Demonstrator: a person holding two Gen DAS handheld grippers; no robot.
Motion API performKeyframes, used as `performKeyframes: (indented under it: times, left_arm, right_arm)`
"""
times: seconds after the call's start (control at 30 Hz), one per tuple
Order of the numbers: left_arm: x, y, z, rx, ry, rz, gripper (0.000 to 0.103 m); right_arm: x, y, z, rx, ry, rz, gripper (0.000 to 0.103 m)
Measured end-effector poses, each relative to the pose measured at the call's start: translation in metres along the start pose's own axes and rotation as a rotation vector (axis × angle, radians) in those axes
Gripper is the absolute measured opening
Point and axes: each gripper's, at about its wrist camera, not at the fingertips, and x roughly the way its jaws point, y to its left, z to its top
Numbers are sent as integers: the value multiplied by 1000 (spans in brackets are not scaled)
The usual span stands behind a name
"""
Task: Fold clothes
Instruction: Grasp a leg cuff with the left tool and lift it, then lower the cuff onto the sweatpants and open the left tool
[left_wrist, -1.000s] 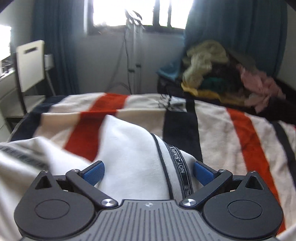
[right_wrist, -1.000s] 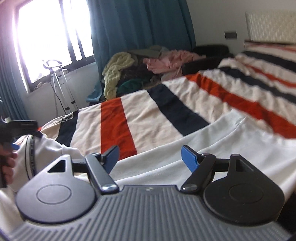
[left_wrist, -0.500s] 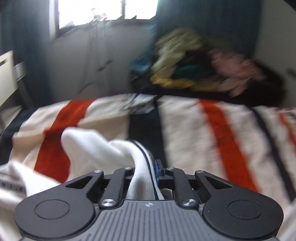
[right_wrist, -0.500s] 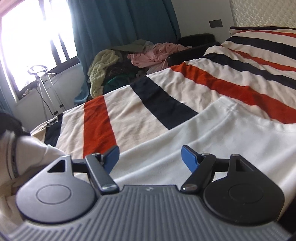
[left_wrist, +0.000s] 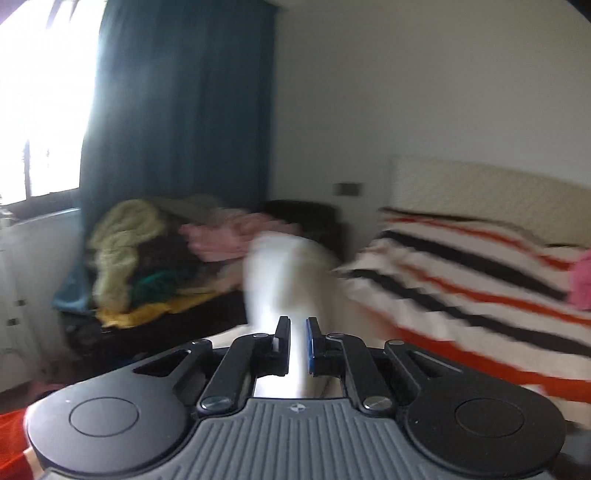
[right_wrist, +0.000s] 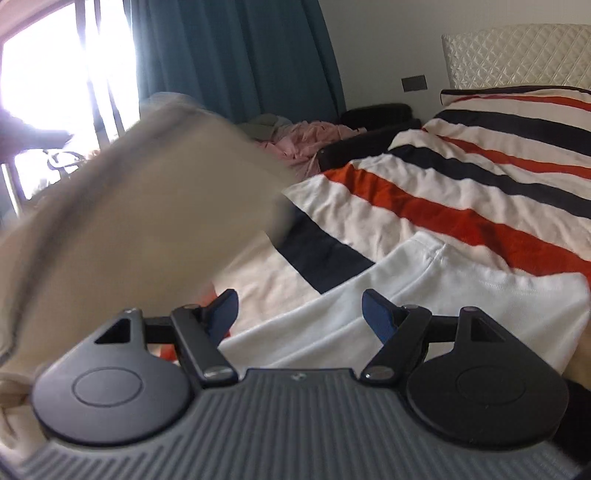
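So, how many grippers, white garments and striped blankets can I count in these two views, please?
White garment: 1
Striped blanket: 1
Grippers: 2 (left gripper shut on the white garment, right gripper open)
Total: 4

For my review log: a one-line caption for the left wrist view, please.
Left gripper shut on a fold of white garment, lifted before the striped bed cover; frame blurred.

Bright window, teal curtain, pale wall, striped bed with quilted headboard.
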Motion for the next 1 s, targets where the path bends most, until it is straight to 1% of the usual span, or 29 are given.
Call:
performKeyframes:
  times: [0.07, 0.1, 0.13, 0.17, 0.2, 0.23, 0.27, 0.3, 0.33, 0.37, 0.4, 0.43, 0.5, 0.57, 0.63, 0.7, 0.8, 0.87, 0.93, 1.0]
  left_arm:
    - [34, 4, -16, -36, 64, 136, 10]
    - [45, 9, -25, -64, 97, 190, 12]
    - [51, 14, -34, -96, 120, 223, 13]
    - [46, 18, -41, -123, 119, 233, 15]
    - [38, 22, -48, -148, 112, 236, 25]
    - [30, 26, -55, -173, 104, 239, 33]
    - [17, 28, -61, -194, 88, 255, 47]
    - [-2, 28, -67, -216, 70, 278, 59]
    - [-23, 26, -72, -232, 54, 301, 63]
    - [-45, 23, -78, -247, 38, 323, 70]
    - [-70, 19, -85, -260, 31, 351, 80]
    - [-97, 11, -92, -267, 34, 384, 84]
    - [-150, -8, -108, -278, 47, 444, 86]
    - [-196, -27, -128, -295, 61, 488, 89]
    - [-237, -47, -149, -333, 71, 515, 91]
    - [-267, -62, -167, -393, 85, 536, 92]
    - [-295, -78, -188, -473, 108, 553, 92]
    - [-312, -85, -198, -497, 86, 540, 92]
    - [-322, -90, -205, -508, 70, 527, 92]
    - [-321, -93, -208, -481, 73, 527, 92]
  right_arm:
    - [6, -1, -3, -4, 15, -2, 76]
    - [9, -1, -4, -9, 14, 2, 76]
    - [12, -2, -6, -15, 16, 3, 76]
    - [15, -2, -7, -16, 24, 4, 76]
    - [18, -3, -8, -7, 34, 11, 76]
    - [20, -3, -8, 1, 41, 21, 76]
    - [21, -3, -8, 7, 45, 34, 76]
    - [22, -3, -9, 10, 47, 46, 76]
    - [21, -2, -9, 7, 46, 57, 76]
    - [21, -2, -10, 8, 45, 70, 76]
    - [20, -2, -10, 14, 45, 88, 76]
    - [19, -1, -10, 17, 45, 105, 76]
    - [15, 0, -10, 17, 46, 132, 76]
    - [10, 2, -9, 14, 46, 157, 64]
    - [4, 4, -8, 5, 49, 172, 47]
    - [-2, 3, -7, 1, 61, 178, 39]
    - [-8, -4, -3, 41, 105, 188, 38]
    - [-12, -9, -3, 70, 131, 188, 38]
    - [-17, -13, -4, 88, 155, 182, 38]
    - [-19, -13, -5, 74, 180, 167, 38]
